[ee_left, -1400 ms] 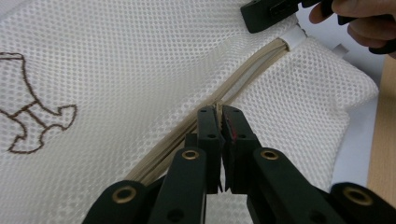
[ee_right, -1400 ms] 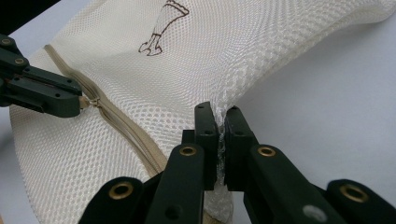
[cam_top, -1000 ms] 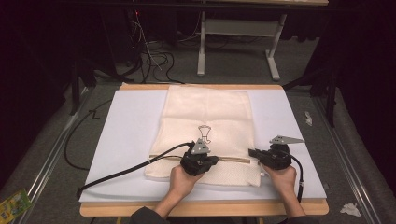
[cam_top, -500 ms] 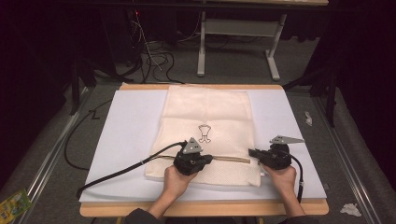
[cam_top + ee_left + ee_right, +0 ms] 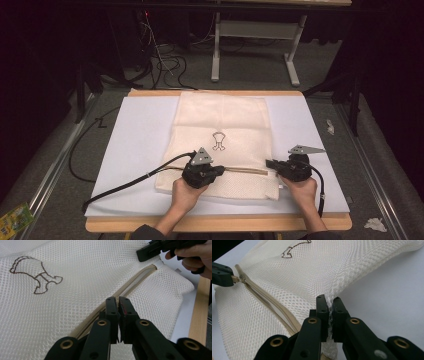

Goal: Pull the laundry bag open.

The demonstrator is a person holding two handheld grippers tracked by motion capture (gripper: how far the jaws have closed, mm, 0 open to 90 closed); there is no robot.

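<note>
A cream mesh bag (image 5: 220, 120) with a brown outline drawing (image 5: 218, 140) lies flat on the white mat. A tan zipper (image 5: 245, 170) runs across its near end. My left gripper (image 5: 223, 170) is shut on the zipper pull (image 5: 237, 279), at the left end of the stretch of zipper that runs between the two grippers. In its own view the left gripper (image 5: 117, 300) has its jaws pressed together over the zipper line (image 5: 135, 282). My right gripper (image 5: 267, 163) pinches the bag's mesh edge at the zipper's right end. There the right gripper (image 5: 329, 300) is shut on bunched mesh.
A white mat (image 5: 135, 150) covers the wooden table (image 5: 215, 225). The left gripper's black cable (image 5: 125, 185) trails off to the left. A metal table frame (image 5: 255, 45) and cables stand on the floor beyond. Crumpled paper (image 5: 375, 224) lies at the lower right.
My left gripper has slid a little to the left along the zipper with the pull. The right gripper has stayed in place on the bag's edge.
</note>
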